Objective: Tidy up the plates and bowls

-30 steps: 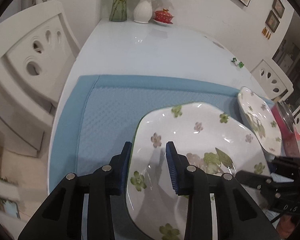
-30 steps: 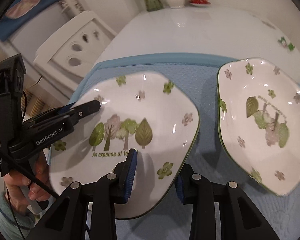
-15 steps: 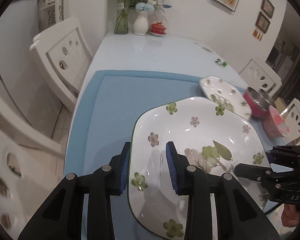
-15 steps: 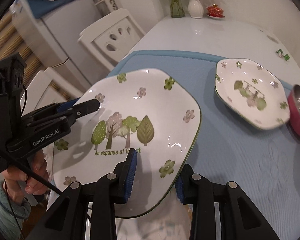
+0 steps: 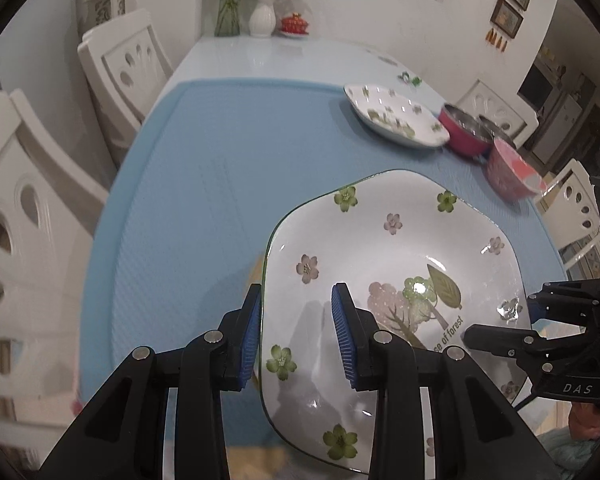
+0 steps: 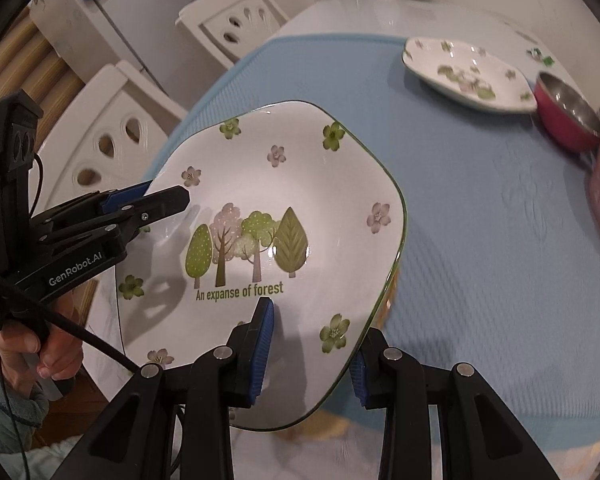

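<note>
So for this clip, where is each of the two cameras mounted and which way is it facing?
Left wrist: sits on the left gripper, looking down its fingers at the white square forest-print plate it clamps, above the blue table mat; the right gripper shows.
Right wrist: sits on the right gripper, looking down at the same plate; the left gripper and the hand holding it show.
Shared: the held plate, a second floral plate, a red steel-lined bowl and a pink bowl.
</note>
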Available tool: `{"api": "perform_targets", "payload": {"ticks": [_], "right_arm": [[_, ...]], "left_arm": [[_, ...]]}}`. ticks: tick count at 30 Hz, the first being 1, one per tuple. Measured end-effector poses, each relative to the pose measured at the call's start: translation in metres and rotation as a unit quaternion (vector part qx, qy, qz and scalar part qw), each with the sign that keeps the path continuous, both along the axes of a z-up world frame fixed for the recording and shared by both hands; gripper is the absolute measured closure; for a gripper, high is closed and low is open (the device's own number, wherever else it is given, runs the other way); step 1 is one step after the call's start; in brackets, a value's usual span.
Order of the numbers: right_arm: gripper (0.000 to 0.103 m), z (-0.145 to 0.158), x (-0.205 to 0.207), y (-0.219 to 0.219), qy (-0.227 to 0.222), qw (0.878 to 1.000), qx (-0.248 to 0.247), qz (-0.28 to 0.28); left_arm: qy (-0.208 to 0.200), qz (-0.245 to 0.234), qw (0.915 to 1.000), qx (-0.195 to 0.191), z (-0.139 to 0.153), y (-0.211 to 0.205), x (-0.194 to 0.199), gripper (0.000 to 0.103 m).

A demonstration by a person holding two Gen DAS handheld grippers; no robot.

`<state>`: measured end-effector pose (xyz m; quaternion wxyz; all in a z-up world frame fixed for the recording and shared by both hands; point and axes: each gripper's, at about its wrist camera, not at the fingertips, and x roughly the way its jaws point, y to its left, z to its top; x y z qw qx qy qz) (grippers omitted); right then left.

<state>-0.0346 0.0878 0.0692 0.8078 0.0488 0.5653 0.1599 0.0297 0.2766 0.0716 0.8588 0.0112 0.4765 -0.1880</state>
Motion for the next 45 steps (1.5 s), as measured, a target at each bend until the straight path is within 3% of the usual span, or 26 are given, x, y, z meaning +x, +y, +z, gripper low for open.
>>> {"api": "perform_targets", "payload": {"ticks": [13,16,18,20,22,29,35,39,45], "right_arm": [[0.070,-0.011,0.000,-0.005,0.012,0.999,-0.033,-0.009],[0.070,-0.007,0.010,0.001,0.014,0.999,-0.030,-0.005],[0.070,-0.007,0.013,0.008,0.017,0.999,-0.034,0.002],[0.070,-0.010,0.016,0.017,0.021,0.998,-0.050,0.009],[0.070,-0.014,0.018,0.014,0.031,0.998,-0.049,-0.001],[0.072,0.001,0.023,-0.017,0.014,0.998,-0.032,-0.047],[0.072,-0.002,0.029,-0.023,0.029,0.998,-0.015,-0.062],[0.072,0.002,0.031,-0.026,0.028,0.997,0.003,-0.069],[0.072,0.023,0.042,-0.042,-0.010,0.994,0.031,-0.103]], "left_arm": [[0.019,0.016,0.9996,0.010,-0.016,-0.009,-0.015,0.073],[0.010,-0.006,0.9996,-0.025,-0.006,-0.017,-0.017,0.077],[-0.011,-0.024,0.9996,-0.006,0.001,-0.033,-0.020,0.076],[-0.029,-0.038,0.9982,0.037,0.003,-0.049,-0.023,0.076],[-0.033,-0.043,0.9973,0.049,0.004,-0.052,-0.025,0.075],[-0.003,0.016,0.9999,0.006,0.005,-0.008,-0.017,0.074],[0.005,0.058,0.9981,-0.019,0.008,0.016,-0.001,0.074],[0.003,0.056,0.9979,-0.032,0.012,0.013,0.008,0.074],[-0.013,0.018,0.9991,-0.035,0.025,-0.010,0.027,0.074]]}}
